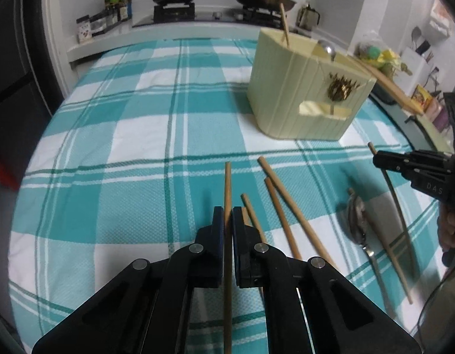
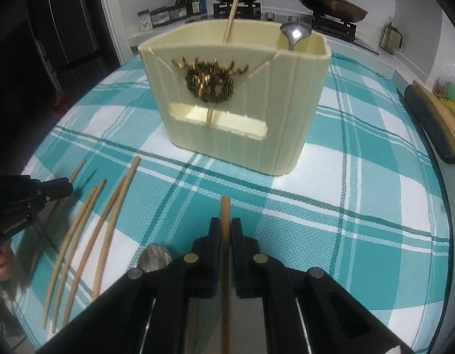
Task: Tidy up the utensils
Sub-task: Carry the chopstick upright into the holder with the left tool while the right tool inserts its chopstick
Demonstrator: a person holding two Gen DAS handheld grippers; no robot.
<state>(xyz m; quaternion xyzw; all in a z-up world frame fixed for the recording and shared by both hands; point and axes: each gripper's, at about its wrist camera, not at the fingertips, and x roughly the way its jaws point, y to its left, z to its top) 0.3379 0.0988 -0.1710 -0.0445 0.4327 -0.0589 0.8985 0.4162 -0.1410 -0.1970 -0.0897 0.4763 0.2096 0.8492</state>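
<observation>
Left gripper (image 1: 227, 221): jaws closed on one wooden chopstick (image 1: 227, 183), which runs lengthwise between the fingers. Right gripper (image 2: 226, 230): jaws closed on a second chopstick (image 2: 225, 209) in the same way. Loose chopsticks (image 1: 282, 203) and a metal spoon (image 1: 357, 218) lie on the teal checked tablecloth (image 1: 138, 135). Beyond them stands the cream utensil holder (image 2: 286, 94), containing one upright chopstick (image 2: 232, 11) and a spoon (image 2: 295, 34).
</observation>
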